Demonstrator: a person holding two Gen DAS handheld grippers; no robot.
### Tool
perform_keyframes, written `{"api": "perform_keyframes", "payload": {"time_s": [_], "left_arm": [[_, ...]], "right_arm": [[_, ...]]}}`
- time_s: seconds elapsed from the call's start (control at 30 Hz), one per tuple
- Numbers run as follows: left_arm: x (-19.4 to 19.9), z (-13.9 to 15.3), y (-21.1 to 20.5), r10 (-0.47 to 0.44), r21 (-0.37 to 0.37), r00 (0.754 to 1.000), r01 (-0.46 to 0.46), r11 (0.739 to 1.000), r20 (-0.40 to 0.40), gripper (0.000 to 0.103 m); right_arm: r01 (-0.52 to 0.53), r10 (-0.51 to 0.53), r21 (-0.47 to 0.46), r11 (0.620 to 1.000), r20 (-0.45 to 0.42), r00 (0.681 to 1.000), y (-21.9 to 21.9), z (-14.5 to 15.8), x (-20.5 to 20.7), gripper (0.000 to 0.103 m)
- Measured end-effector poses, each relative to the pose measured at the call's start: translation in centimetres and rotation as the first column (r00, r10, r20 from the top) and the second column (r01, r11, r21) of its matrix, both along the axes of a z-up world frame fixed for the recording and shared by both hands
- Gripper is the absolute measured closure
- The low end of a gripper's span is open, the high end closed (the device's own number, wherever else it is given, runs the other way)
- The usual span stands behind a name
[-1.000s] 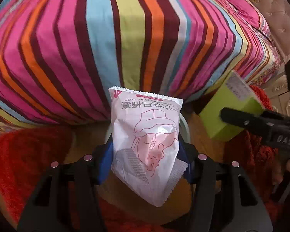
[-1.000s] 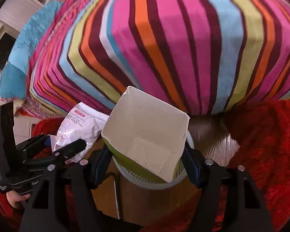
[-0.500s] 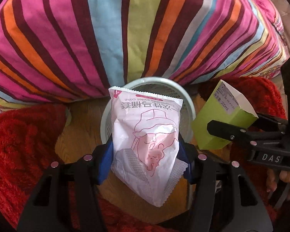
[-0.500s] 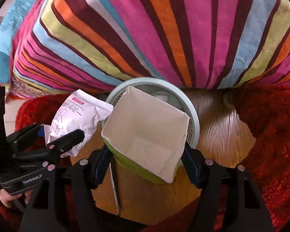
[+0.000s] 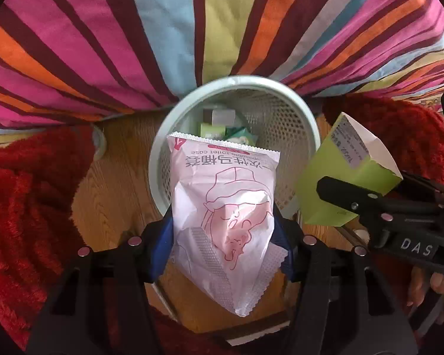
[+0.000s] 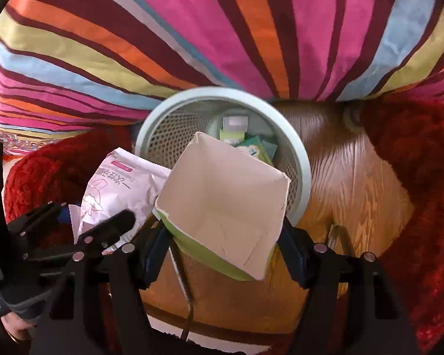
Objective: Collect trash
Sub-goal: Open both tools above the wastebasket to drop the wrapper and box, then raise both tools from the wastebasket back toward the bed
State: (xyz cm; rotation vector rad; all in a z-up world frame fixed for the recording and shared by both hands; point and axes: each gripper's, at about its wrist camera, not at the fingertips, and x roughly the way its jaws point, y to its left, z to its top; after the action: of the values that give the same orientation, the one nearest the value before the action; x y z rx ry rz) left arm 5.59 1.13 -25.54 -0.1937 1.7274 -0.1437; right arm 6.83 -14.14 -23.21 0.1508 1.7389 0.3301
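Observation:
My left gripper (image 5: 223,233) is shut on a white and pink plastic packet (image 5: 225,204), held over the near rim of a pale green mesh wastebasket (image 5: 307,124). My right gripper (image 6: 225,236) is shut on an open green carton (image 6: 225,207) with a white inside, held at the basket's (image 6: 303,153) near edge. The carton also shows in the left wrist view (image 5: 346,174), right of the basket. The packet shows in the right wrist view (image 6: 118,189), left of the carton. The basket holds some green and white boxes (image 5: 219,125).
A striped bedspread (image 5: 222,23) hangs just behind the basket. Red shaggy rugs (image 5: 23,207) lie left and right (image 6: 414,177) on the wooden floor (image 6: 349,183). A thin dark cable (image 6: 186,290) runs across the floor below the carton.
Both grippers have tilted down and moved forward toward the basket. Its inside and the boxes in it have come into view. Both items remain held.

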Motion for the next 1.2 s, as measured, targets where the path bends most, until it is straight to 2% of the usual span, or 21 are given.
{"api": "perform_keyframes", "payload": {"time_s": [0.2,0.53,0.63,0.67,0.7,0.73,0.77,0.97,1.2], "left_arm": [[0.5,-2.3,-0.2,0.019,0.011,0.996,-0.018,1.000,-0.083,0.045],[0.8,-5.5,-0.6,0.025,0.038,0.984,-0.019,0.999,-0.175,0.045],[0.9,-6.1,-0.7,0.032,0.041,0.979,-0.025,0.999,-0.202,0.042],[0.9,-6.4,-0.7,0.035,0.034,0.976,-0.029,0.999,-0.214,0.038],[0.8,-6.6,-0.7,0.038,0.034,0.974,-0.031,0.999,-0.225,0.033],[0.7,-6.7,-0.6,0.039,0.046,0.972,-0.030,0.999,-0.232,0.022],[0.7,-6.7,-0.5,0.045,0.052,0.972,-0.034,0.998,-0.232,0.017],[0.8,-6.9,0.2,0.086,0.033,0.966,-0.081,0.996,-0.242,0.015],[1.1,-5.6,-0.5,0.063,0.039,0.977,-0.056,0.998,-0.203,0.015]], "right_arm": [[0.044,-0.046,-0.026,0.999,-0.069,0.997,-0.2,-2.1,0.6,0.039],[0.060,-0.071,-0.086,0.994,-0.122,0.990,0.1,-5.2,1.0,0.039],[0.065,-0.078,-0.095,0.993,-0.140,0.987,0.2,-5.8,0.9,0.037],[0.069,-0.082,-0.093,0.993,-0.146,0.986,0.3,-5.8,0.9,0.035],[0.070,-0.084,-0.097,0.993,-0.153,0.985,0.3,-6.0,0.9,0.022],[0.070,-0.086,-0.102,0.992,-0.162,0.983,0.3,-6.1,0.8,0.013],[0.068,-0.086,-0.110,0.992,-0.170,0.982,0.2,-6.4,0.7,0.007],[0.084,-0.106,-0.129,0.988,-0.181,0.978,-0.2,-6.6,0.6,0.007],[0.100,-0.122,-0.129,0.987,-0.171,0.978,-0.6,-6.3,0.7,0.007]]}}
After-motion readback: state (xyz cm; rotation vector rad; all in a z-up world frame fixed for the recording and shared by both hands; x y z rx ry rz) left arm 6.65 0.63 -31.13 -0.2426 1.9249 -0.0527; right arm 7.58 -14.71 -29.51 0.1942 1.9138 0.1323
